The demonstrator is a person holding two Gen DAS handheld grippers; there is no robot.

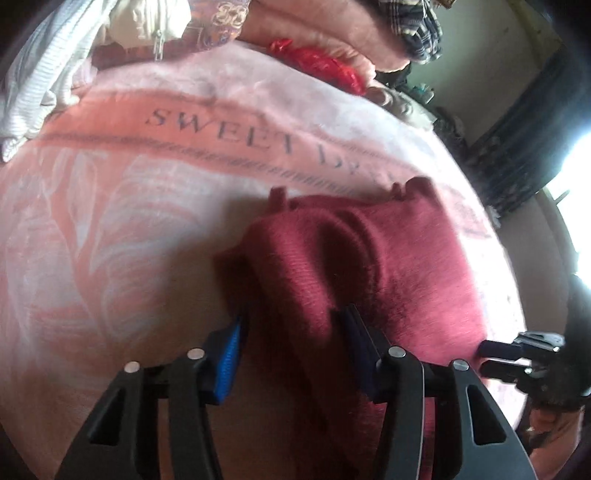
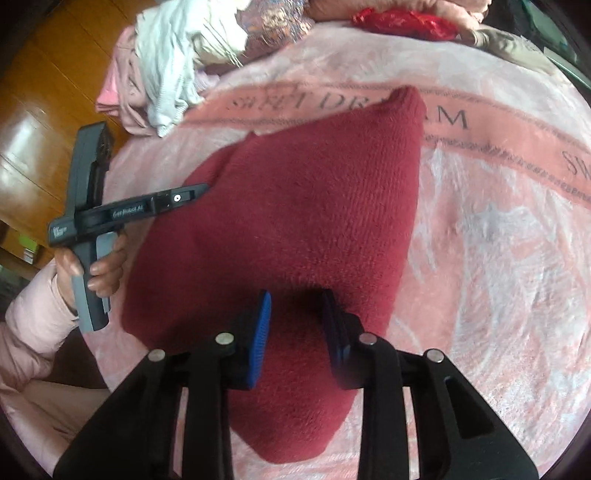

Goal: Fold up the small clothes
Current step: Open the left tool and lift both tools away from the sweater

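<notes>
Maroon knit garment (image 2: 295, 206) laid on pink blanket (image 2: 480, 258) printed "SWEET DREAM", partly folded, one corner reaching the lettered band and a rumpled ridge visible in the left wrist view.

Left gripper (image 1: 291, 325) — fingers parted, astride a raised fold at the garment's near edge, pads touching the knit but not clenched on it. Seen from the right wrist view, same gripper (image 2: 195, 190) resting at the garment's left edge, held by left hand (image 2: 96, 273).

Right gripper (image 2: 293, 306) — fingers likewise released, poised over the near part of the garment, cloth between them but ungrasped.

Pile of unfolded clothes (image 2: 173, 62) and red plastic bag (image 2: 402, 18) at the blanket's far side, well apart from the work.

Judged step: taking hold for the next fold. Best done by pinching both layers at matching edges, lifting evenly, flattening the ridge before creasing.
</notes>
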